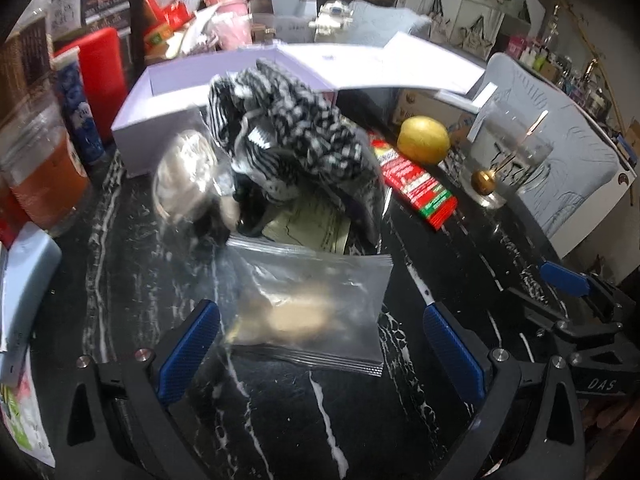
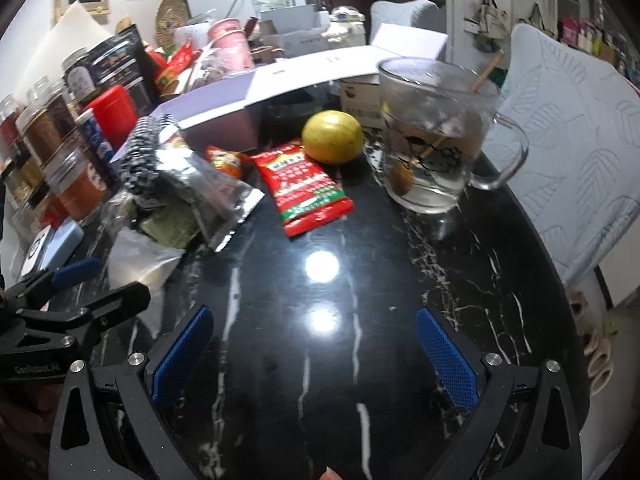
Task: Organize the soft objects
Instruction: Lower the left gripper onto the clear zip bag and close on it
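Fingers [image 1: 188,354] of both grippers are hanging spread and empty, so the left should be closing squarely on the bag [image 1: 316,312] before lifting.

Room lit evenly from overhead. Two round lamp glares on glossy black surface [image 2: 320,320] ahead of my right fingers [image 2: 448,356]. Left view smeared by motion: patterned cloth [image 1: 288,140] and clear bag [image 1: 316,316] soft, text unreadable. Glass mug [image 2: 432,136] caught bright streaks. Fisheye bent edges; dark vignette in corners.
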Tool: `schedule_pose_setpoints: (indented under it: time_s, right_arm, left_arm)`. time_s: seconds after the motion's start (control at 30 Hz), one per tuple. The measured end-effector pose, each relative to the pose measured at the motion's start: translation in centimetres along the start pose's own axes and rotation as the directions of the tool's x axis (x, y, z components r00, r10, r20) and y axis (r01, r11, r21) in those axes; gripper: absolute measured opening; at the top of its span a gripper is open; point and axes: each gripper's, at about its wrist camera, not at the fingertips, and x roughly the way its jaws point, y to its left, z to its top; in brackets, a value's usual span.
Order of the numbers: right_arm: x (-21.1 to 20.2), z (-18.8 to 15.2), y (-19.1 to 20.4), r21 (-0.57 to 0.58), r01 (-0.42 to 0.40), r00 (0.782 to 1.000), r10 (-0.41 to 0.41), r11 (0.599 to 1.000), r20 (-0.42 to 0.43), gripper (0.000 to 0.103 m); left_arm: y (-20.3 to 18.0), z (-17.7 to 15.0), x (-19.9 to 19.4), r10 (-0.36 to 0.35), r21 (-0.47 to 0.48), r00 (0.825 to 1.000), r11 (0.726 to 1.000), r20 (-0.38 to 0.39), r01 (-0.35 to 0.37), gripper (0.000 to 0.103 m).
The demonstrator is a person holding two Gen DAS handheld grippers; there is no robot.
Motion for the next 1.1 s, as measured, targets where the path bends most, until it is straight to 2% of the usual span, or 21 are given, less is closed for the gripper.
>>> schedule_pose_setpoints:
  time_s: [0.2, 0.27, 0.33, 0.47, 0.67, 0.9, 1.1]
  right_arm:
    - [0.7, 0.1, -1.6, 0.036, -0.003, 1.000, 0.003, 0.999, -0.016, 0.103]
    - [0.7, 0.1, -1.9, 0.038, 0.001, 1.000, -0.001, 0.999, -0.018, 0.103]
    - [0.8, 0.2, -2.1, 0.041, 0.004, 1.000, -0.004, 0.999, -0.018, 0.103]
    - [0.9, 0.3, -2.3, 0.047, 0.003, 1.000, -0.002, 0.999, -0.025, 0.103]
    - [1.2, 0.6, -1.9, 0.038, -0.004, 1.000, 0.005, 0.999, -0.025, 0.103]
    - [0.7, 1.7, 1.0, -0.037, -0.053, 0.998, 0.054, 0.998, 0.013, 0.103]
    - [0.1, 3.0, 4.4, -0.110, -0.090, 0.992, 0.098, 0.990, 0.074, 0.103]
  left_arm:
    - [0.2, 0.1, 2.0, 0.041, 0.002, 0.998, 0.999, -0.041, -0.041, 0.101]
    - [0.1, 0.0, 2.4, 0.064, 0.017, 0.997, 0.998, -0.048, -0.063, 0.089]
    - [-0.4, -0.2, 2.4, 0.096, 0.057, 0.995, 0.994, -0.022, -0.094, 0.077]
    - [-0.8, -0.4, 2.1, 0.064, 0.080, 0.998, 0.995, -0.009, -0.063, 0.068]
    - [-0.9, -0.3, -0.9, 0.007, 0.092, 0.998, 0.996, 0.059, -0.012, 0.068]
    - [0.2, 0.0, -3.5, 0.056, 0.071, 0.991, 0.995, 0.120, -0.065, 0.068]
    - [3.3, 0.3, -5.1, 0.095, 0.013, 0.983, 0.995, 0.156, -0.098, 0.068]
